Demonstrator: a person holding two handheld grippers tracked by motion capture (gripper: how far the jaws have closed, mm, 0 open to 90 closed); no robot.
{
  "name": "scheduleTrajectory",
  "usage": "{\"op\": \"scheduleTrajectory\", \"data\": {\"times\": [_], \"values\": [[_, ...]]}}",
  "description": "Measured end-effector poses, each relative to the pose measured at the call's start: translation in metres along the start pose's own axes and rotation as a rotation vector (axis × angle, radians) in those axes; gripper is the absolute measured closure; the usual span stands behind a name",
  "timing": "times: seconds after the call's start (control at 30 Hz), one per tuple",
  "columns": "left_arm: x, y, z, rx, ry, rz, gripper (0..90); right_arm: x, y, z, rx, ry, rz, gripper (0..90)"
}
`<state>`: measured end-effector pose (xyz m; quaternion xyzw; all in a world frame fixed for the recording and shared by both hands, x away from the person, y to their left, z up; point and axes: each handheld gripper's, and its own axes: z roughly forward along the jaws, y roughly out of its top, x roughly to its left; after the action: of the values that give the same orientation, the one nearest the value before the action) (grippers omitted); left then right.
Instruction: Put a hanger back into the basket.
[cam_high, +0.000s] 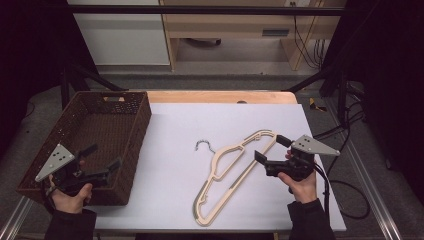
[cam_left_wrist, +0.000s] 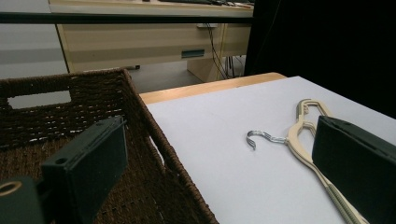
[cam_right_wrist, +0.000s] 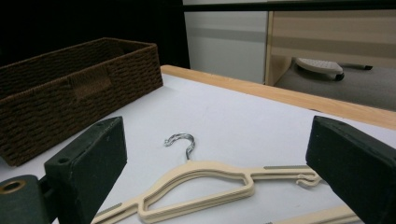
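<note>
A cream plastic hanger (cam_high: 231, 172) with a metal hook (cam_high: 202, 145) lies flat on the white table cover, near the middle. My right gripper (cam_high: 270, 148) stands open just right of the hanger, jaws spread wide over its shoulder, and nothing is held. In the right gripper view the hanger (cam_right_wrist: 201, 184) lies between and beyond the jaws. My left gripper (cam_high: 104, 158) is open above the near right wall of the brown wicker basket (cam_high: 131, 145), with nothing between its jaws. The left gripper view has the basket (cam_left_wrist: 140, 154) on its left and the hanger (cam_left_wrist: 306, 140) on its right.
A wooden table edge (cam_high: 220, 96) runs along the back of the white cover. Behind it stand a cabinet and a desk (cam_high: 235, 25) on the floor. Cables (cam_high: 345, 190) trail off the table's right side. A metal rail (cam_high: 370, 200) borders the right.
</note>
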<state>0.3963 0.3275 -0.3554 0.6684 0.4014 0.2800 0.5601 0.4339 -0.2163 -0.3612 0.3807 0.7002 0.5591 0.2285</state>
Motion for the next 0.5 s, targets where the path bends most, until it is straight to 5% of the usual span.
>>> {"op": "scheduleTrajectory", "data": {"times": [0.5], "values": [[0.003,-0.002,0.001,0.007,0.003,0.0,3.1,0.011,0.003,0.064,0.08,-0.016,-0.039,9.1]]}}
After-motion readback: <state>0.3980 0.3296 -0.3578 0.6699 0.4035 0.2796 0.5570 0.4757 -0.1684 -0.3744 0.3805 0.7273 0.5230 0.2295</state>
